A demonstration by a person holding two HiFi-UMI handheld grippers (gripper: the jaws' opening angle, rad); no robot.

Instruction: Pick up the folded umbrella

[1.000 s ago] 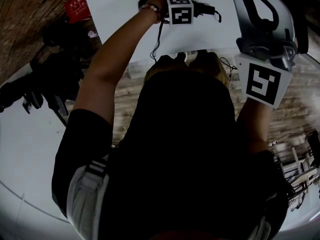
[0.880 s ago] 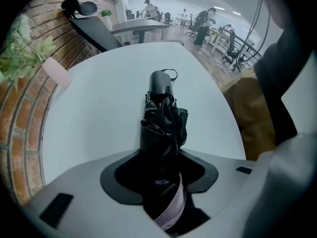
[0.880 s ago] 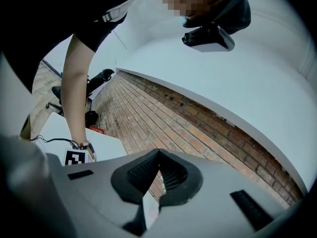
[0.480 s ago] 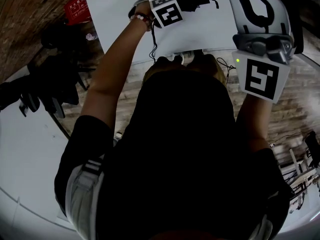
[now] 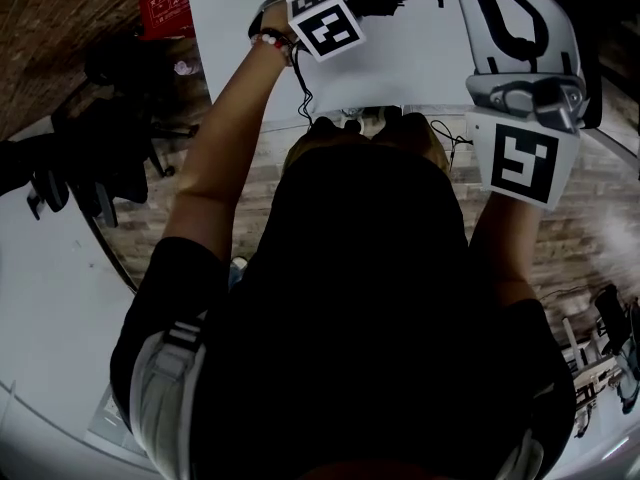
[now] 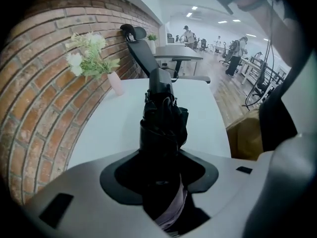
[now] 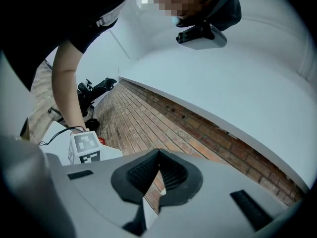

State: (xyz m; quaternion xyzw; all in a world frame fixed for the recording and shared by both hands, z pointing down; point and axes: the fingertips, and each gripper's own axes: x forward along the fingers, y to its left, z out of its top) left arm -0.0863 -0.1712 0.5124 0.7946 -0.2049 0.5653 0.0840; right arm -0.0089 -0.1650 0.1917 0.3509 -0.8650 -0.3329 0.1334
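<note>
Over the white table [image 6: 119, 133], my left gripper [image 6: 159, 178] points steeply down. Its jaws pinch the folded umbrella [image 6: 162, 118], which is black and clamped near one end. The rest of it runs away from the camera along the line of the jaws (a pale lilac strip shows at the clamped end). I cannot tell whether the far end touches the table top.

Head view: the umbrella sticks out past the left gripper's marker cube [image 5: 325, 20], over the table.

Left gripper view, background: a pink vase of white flowers [image 6: 91, 58] stands on the table by the brick wall [image 6: 34, 113], with an office chair [image 6: 138, 46] behind.

My right gripper [image 7: 157, 155] is well apart from the left. Its jaws are pressed together at the tips, with nothing between them.
</note>
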